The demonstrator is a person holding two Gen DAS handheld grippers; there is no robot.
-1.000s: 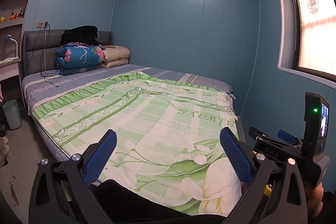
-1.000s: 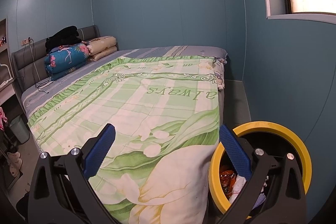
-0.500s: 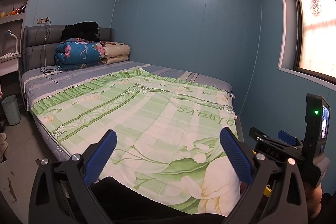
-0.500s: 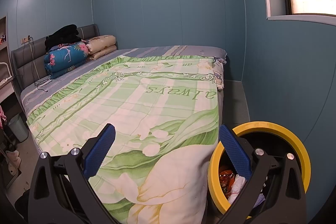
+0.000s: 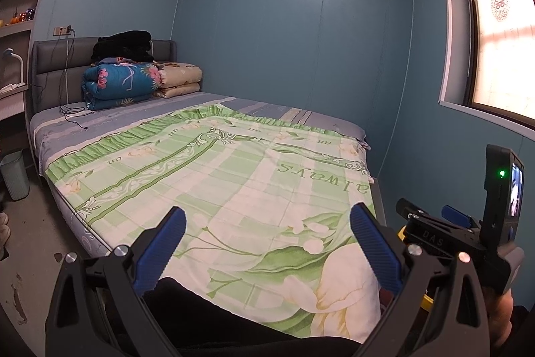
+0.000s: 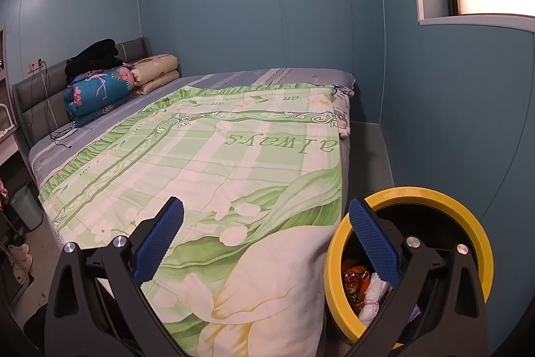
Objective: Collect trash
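Observation:
A yellow-rimmed trash bin (image 6: 474, 223) stands on the floor at the bed's near right corner. Inside it lie an orange wrapper (image 6: 355, 277) and crumpled white paper (image 6: 376, 291). My right gripper (image 6: 265, 235) is open and empty, its right finger over the bin's rim. My left gripper (image 5: 267, 238) is open and empty above the foot of the bed. The right gripper's body (image 5: 468, 223) shows at the right of the left wrist view. No loose trash shows on the bed.
A bed with a green floral quilt (image 5: 234, 173) fills the middle; it also shows in the right wrist view (image 6: 234, 156). Folded blankets (image 5: 123, 82) sit at the headboard. A small pale bin (image 5: 15, 174) stands on the floor at left. Blue walls close in on the right.
Both views have shifted slightly; the left wrist view has tilted and moved a little toward the bed. Both grippers stay open and empty.

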